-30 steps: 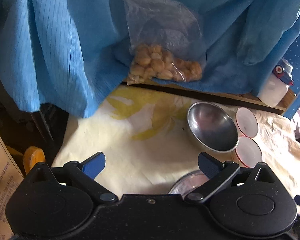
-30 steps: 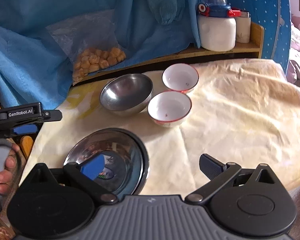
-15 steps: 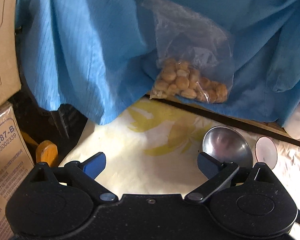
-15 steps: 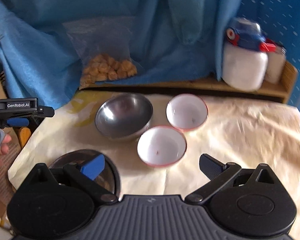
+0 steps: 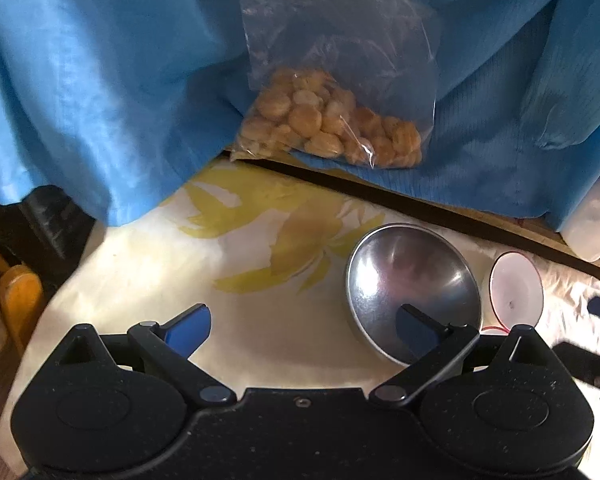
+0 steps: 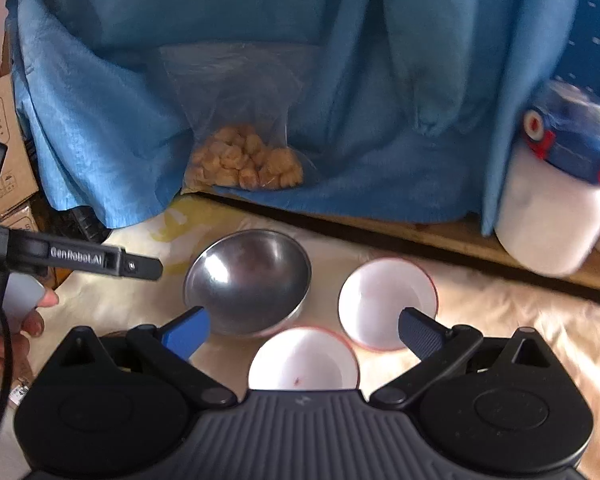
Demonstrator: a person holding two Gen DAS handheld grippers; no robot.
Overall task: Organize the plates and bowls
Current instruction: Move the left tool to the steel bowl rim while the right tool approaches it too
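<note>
In the right wrist view, the near white bowl was half hidden behind the gripper's body, and the white jar at the right edge was blurred. In the left wrist view, the steel bowl's near rim lay behind one of the fingers, and only a cut-off corner of the jar showed.

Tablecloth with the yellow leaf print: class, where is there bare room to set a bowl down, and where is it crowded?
Free: the cloth left of the round steel bowl, below the blue drape. Crowded: the steel bowl and two red-rimmed white bowls sit bunched together.
</note>
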